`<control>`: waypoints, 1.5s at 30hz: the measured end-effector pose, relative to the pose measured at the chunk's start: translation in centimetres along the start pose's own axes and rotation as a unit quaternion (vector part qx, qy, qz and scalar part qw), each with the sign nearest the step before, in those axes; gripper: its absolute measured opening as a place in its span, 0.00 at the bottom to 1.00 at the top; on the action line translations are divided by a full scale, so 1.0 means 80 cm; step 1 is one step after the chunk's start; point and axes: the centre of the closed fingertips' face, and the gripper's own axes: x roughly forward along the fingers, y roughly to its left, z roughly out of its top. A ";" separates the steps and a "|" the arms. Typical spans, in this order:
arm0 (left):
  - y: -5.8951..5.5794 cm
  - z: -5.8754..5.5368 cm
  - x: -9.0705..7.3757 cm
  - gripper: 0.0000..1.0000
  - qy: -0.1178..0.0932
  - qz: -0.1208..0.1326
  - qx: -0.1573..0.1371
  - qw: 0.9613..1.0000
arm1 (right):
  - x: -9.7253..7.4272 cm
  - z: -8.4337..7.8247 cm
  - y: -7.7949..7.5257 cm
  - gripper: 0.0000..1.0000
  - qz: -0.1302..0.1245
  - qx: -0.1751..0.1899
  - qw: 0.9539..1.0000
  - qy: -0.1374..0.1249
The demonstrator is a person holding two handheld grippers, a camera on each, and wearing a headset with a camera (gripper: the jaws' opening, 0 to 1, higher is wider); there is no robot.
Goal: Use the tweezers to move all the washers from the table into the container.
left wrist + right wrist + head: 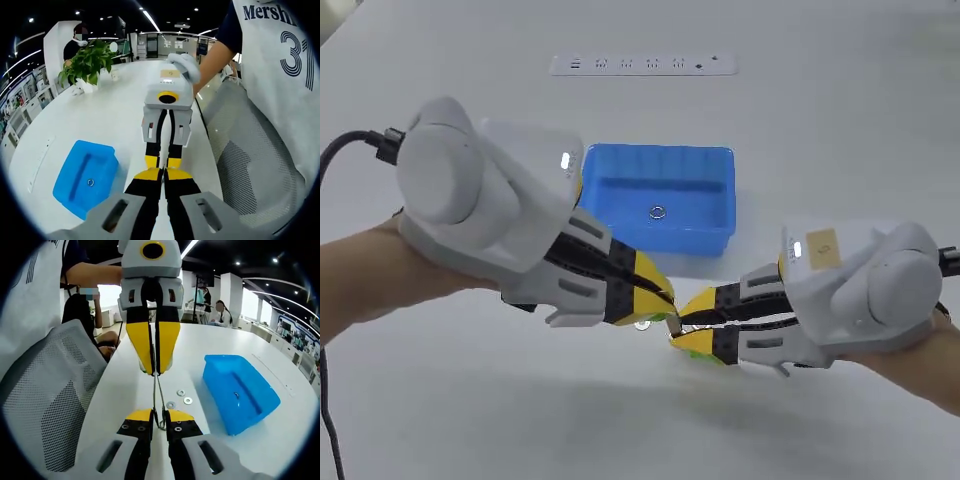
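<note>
Thin metal tweezers (159,395) span the short gap between my two grippers, which face each other tip to tip. My left gripper (155,370) is shut on their far end and my right gripper (160,417) is shut on the near end. In the head view the left gripper (665,295) and right gripper (685,320) meet just in front of the blue container (660,160). Three washers (181,392) lie on the white table beside the tweezers. One washer (657,211) lies inside the container. From the left gripper (163,175) the container (75,165) is to the left.
A white power strip (642,65) lies at the far side of the table. A mesh chair (250,165) stands off the table's edge, with a person beside it. A potted plant (87,62) stands further along the table.
</note>
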 end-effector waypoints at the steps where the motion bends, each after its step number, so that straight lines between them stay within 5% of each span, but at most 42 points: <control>1: 0.000 0.000 0.000 0.06 0.000 0.000 0.000 1.000 | 0.000 0.000 0.000 0.11 0.000 0.002 1.000 -0.001; 19: 0.002 0.004 -0.005 0.06 -0.004 0.002 -0.003 1.000 | -0.001 0.005 -0.003 0.10 -0.011 0.004 1.000 0.000; 35: 0.016 0.041 -0.047 0.06 -0.026 0.017 0.019 0.999 | -0.024 0.056 -0.021 0.10 -0.037 -0.013 0.999 -0.035; 45: 0.031 0.066 -0.067 0.06 -0.021 0.017 0.057 0.998 | -0.039 0.086 -0.042 0.09 -0.072 -0.036 0.996 -0.045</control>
